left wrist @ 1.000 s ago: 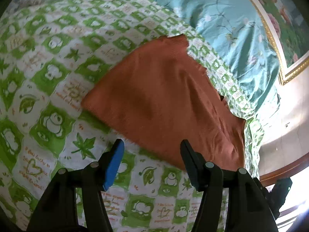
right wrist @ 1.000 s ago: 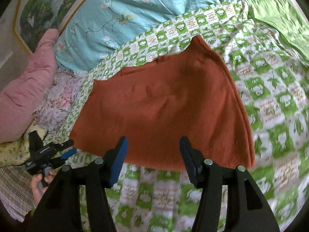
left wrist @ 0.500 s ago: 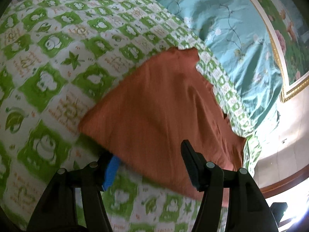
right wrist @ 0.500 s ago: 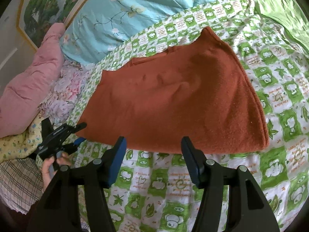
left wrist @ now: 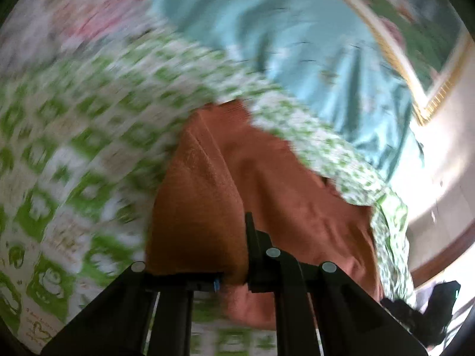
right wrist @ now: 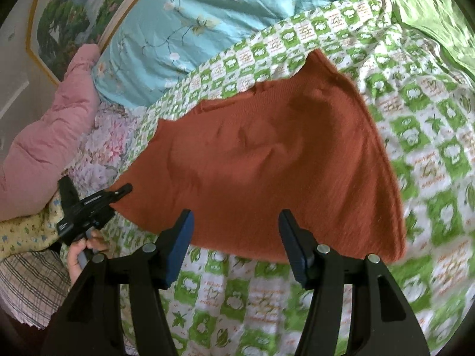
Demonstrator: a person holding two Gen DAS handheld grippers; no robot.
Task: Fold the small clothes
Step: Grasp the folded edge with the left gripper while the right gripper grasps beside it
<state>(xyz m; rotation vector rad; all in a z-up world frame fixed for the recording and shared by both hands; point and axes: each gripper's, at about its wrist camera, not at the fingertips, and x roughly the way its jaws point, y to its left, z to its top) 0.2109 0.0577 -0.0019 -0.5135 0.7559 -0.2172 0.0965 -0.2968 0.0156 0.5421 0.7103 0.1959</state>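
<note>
A rust-orange knit garment [right wrist: 267, 160] lies spread on a green-and-white checked sheet [right wrist: 430, 136]. In the blurred left wrist view my left gripper [left wrist: 234, 255] is shut on the garment's near edge [left wrist: 202, 207], which bunches up between the jaws. The left gripper also shows in the right wrist view [right wrist: 95, 204], at the garment's left corner. My right gripper [right wrist: 236, 237] is open and empty, its tips just above the garment's near hem.
A teal floral quilt [right wrist: 207, 14] lies behind the garment. A pink padded bundle [right wrist: 50, 136] and a flowered cloth [right wrist: 101, 136] lie at the left. A green cloth [right wrist: 439, 20] lies at the far right. A framed picture [right wrist: 77, 9] hangs behind.
My left gripper moved forward onto the garment's edge and closed on it, lifting the cloth. My right gripper drew slightly closer to the hem and stayed open.
</note>
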